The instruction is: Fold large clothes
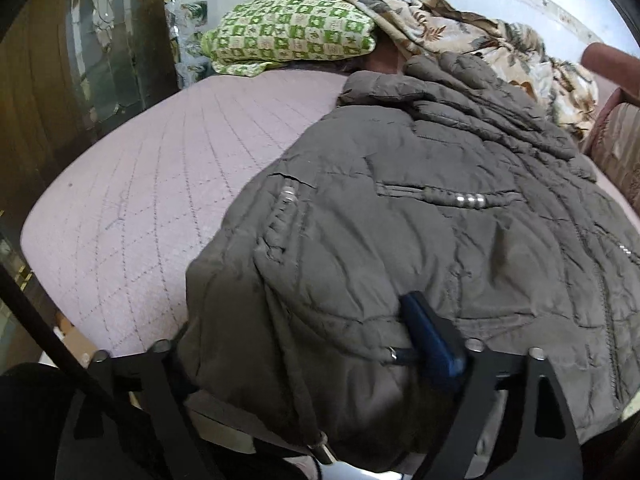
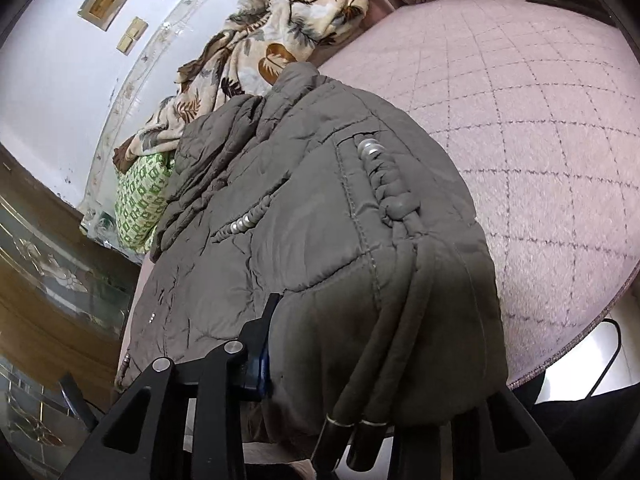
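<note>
- Left gripper (image 1: 320, 364): black two-finger frame. Only the right finger with its blue pad (image 1: 430, 336) shows, lying on top of the jacket hem. The other finger is buried under the cloth. Jaws stand wide with a thick bunch of hem between them; cannot tell whether the pads press on it.
- Right gripper (image 2: 360, 356): black frame, left finger with blue pad (image 2: 262, 356) pressed against the side of the bunched hem. The far finger is hidden behind the fabric. Jaws stand fairly narrow on that fold; it looks gripped.
- Grey-brown quilted puffer jacket (image 1: 420, 208): padded, crinkled shell, stitched panels. Two pocket openings are trimmed with braided cord and silver beads (image 1: 470, 201). Cord ends with metal tips (image 2: 356, 424) hang off the near hem, right by the right gripper.
- The jacket lies spread on a pale pink quilted bedspread (image 1: 140, 168), near hem at the bed's near edge and in both grippers, collar end away towards the wall.
- Hard to make out: the jacket's right side is cut off by the left view's frame edge. Sleeves cannot be picked out in the rumpled collar end. The underside at the hem is in shadow.
- Beyond the collar: green-and-cream checked pillow (image 1: 288, 36) and a beige leaf-print blanket (image 1: 460, 28), crumpled against the wall and touching the jacket's far end.
- Dark wooden cabinet with patterned glass (image 1: 100, 40) stands beside the bed.
</note>
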`<state>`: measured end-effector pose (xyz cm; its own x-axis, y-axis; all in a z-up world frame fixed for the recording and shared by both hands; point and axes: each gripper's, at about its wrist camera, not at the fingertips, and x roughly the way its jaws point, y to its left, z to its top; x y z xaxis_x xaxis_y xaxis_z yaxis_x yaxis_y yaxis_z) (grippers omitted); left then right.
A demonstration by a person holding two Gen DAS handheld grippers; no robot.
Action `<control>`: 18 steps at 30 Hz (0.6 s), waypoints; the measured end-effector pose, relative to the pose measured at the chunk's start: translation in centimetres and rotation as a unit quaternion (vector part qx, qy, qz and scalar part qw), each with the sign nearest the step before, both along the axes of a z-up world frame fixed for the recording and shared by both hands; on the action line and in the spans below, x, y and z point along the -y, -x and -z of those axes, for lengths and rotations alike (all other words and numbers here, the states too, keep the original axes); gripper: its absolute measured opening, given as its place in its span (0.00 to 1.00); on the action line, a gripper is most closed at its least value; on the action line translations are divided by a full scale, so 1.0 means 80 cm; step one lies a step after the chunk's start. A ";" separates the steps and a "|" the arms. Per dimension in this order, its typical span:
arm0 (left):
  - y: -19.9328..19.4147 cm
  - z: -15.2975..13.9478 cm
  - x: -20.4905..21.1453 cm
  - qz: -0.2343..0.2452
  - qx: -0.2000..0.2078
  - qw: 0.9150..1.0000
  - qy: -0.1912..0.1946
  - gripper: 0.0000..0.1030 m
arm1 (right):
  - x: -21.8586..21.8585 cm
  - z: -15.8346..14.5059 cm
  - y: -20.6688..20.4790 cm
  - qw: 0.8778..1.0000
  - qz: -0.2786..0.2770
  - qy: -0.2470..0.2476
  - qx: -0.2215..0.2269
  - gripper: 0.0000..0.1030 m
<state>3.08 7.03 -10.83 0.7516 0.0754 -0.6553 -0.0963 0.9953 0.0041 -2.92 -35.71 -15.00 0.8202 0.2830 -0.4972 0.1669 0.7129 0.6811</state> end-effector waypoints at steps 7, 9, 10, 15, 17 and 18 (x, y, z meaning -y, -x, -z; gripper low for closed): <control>-0.007 -0.003 0.003 0.000 -0.005 1.000 -0.020 0.93 | -0.001 -0.002 -0.003 1.000 -0.003 0.001 -0.009 0.38; -0.006 -0.004 0.002 0.011 -0.002 1.000 -0.010 0.81 | -0.002 -0.003 -0.003 1.000 -0.003 0.009 -0.010 0.38; -0.003 -0.006 0.003 0.014 0.003 1.000 -0.011 0.72 | -0.003 -0.003 -0.003 1.000 -0.003 0.014 -0.011 0.38; 0.002 -0.011 0.012 0.027 0.021 0.999 -0.030 0.41 | -0.012 -0.009 -0.003 0.999 -0.003 0.046 -0.016 0.35; 0.002 -0.012 0.010 0.027 0.022 0.999 -0.027 0.39 | -0.016 -0.011 -0.003 0.998 -0.004 0.063 -0.019 0.34; 0.002 -0.012 0.011 0.027 0.022 0.999 -0.028 0.39 | -0.019 -0.013 -0.003 0.997 -0.005 0.075 -0.020 0.34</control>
